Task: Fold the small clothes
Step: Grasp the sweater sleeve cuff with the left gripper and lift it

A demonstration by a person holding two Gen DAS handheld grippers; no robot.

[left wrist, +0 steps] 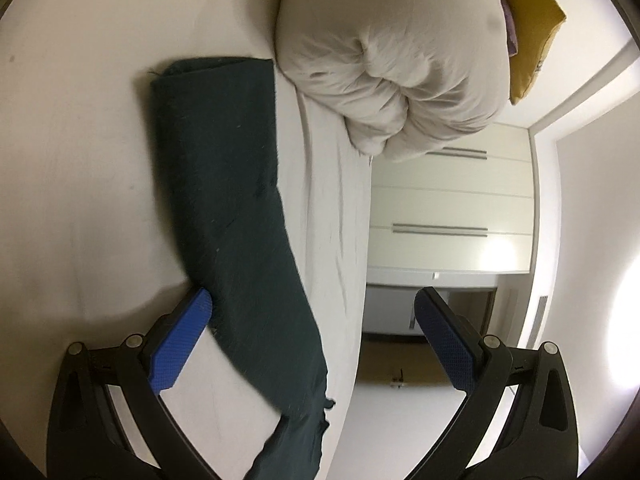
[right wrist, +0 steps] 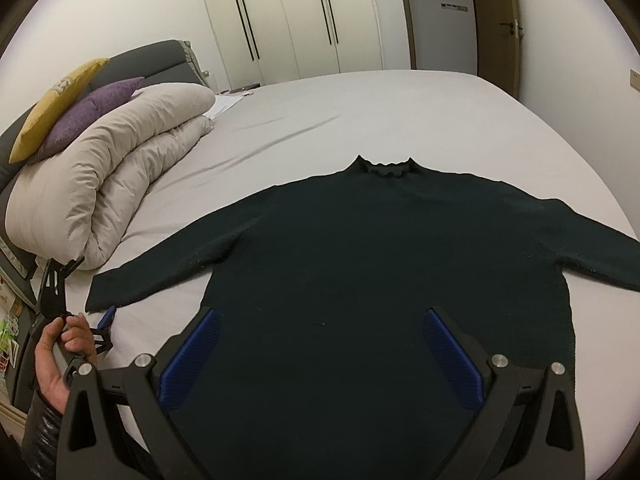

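Flatly spread dark knit sweater [right wrist: 380, 248]

No text, label, brand or number can be read in either view; the small plates on the far wall are too blurred.

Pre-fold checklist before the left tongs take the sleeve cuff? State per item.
1. Sweater lies flat, both sleeves spread: ok.
2. Left tongs open, sleeve between the jaws: ok.
3. Cuff seated against both pads: cannot tell.
4. Right tongs open, empty above the hem: ok.
5. Duvet apart from the sleeve: ok.
6. Bed sheet bare beyond the collar for folding: ok.
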